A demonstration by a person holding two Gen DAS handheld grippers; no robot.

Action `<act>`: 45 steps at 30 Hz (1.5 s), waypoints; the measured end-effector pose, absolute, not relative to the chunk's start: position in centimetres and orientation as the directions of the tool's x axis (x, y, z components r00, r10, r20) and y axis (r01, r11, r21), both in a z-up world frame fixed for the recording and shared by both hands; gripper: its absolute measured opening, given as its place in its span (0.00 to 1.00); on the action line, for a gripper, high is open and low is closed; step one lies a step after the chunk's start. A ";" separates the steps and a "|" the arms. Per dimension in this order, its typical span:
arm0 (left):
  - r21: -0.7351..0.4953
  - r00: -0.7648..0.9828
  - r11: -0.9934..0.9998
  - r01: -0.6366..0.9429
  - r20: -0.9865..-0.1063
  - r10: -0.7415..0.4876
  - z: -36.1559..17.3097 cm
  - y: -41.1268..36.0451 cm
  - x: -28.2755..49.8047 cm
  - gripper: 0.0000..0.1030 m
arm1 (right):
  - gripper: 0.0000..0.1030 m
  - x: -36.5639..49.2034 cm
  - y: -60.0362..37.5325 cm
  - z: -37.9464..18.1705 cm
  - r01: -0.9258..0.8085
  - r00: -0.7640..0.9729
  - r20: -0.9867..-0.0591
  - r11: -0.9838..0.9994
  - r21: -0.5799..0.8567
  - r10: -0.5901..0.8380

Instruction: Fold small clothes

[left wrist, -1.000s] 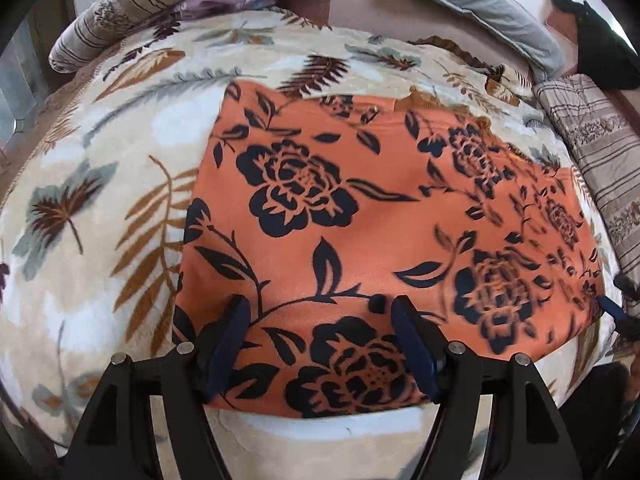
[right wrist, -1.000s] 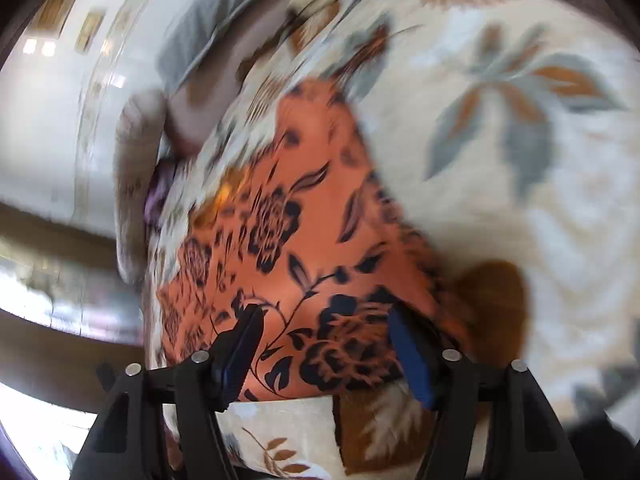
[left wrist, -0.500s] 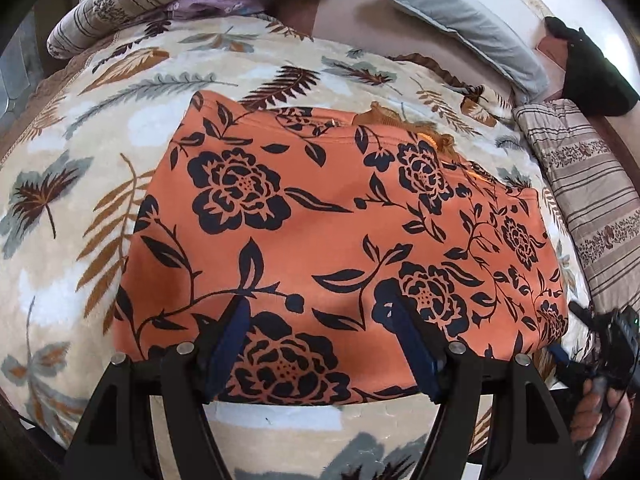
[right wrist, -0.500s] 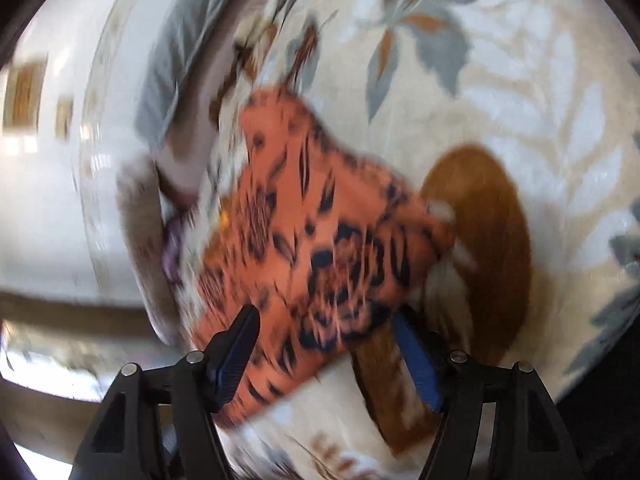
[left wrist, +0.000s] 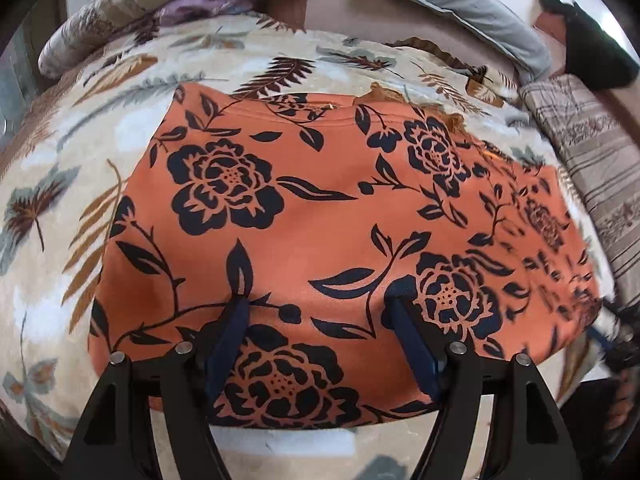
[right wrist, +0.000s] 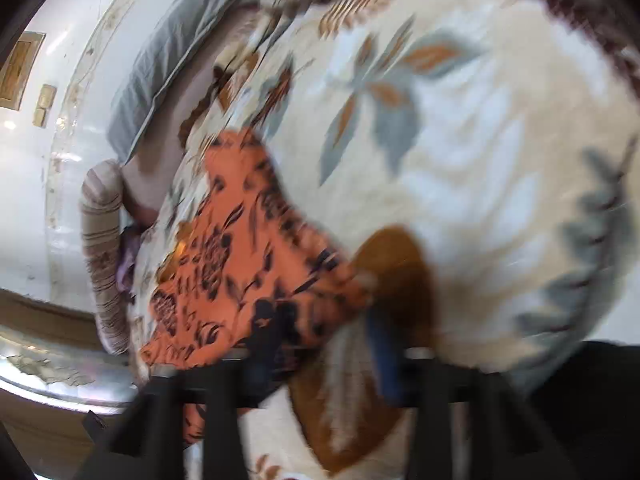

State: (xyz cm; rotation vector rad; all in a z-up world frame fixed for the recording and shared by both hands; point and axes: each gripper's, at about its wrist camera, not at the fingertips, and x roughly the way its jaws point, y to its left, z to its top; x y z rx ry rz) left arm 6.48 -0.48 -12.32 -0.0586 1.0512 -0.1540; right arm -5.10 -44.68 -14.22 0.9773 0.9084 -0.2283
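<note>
Garment: orange floral cloth (left wrist: 320, 216) lies flat on the leaf-print blanket (left wrist: 80, 184), shifted rightward again since half a second ago
Left gripper (left wrist: 320, 320): jaws just widened, over near hem, gripping nothing
Right gripper (right wrist: 324, 340): blurred, jaws just narrowing at cloth's corner; grip unclear
Containers: none seen

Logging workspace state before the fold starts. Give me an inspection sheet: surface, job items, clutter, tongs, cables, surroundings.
Surface: leaf-print blanket on a bed.
Job's things: orange floral garment, spread flat, smooth.
Clutter: striped pillow at right, grey pillow and purple cloth at far edge.
Grippers: left tongs open over the garment's near edge, jaws just widened; right tongs open at the garment's corner, jaws just narrowed, view blurred.
Cables: nothing seen.
Surroundings: white wall.
</note>
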 end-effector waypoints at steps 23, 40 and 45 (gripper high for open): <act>-0.131 0.496 0.980 0.153 -0.847 -0.191 -12.6 -1.1 6.3 0.89 | 0.27 15.4 -49.0 -15.8 0.414 0.564 -0.760 0.686 0.598 0.323; -0.389 0.543 0.918 -0.080 -0.789 -0.287 -9.9 10.6 2.6 0.87 | 0.67 6.8 -31.2 -11.0 -0.020 0.500 -0.743 0.864 0.503 0.444; -0.475 0.433 0.859 -0.193 -0.826 -0.360 -14.0 14.0 2.7 0.24 | 0.68 5.8 -30.6 -13.4 -0.013 0.474 -0.764 0.870 0.492 0.439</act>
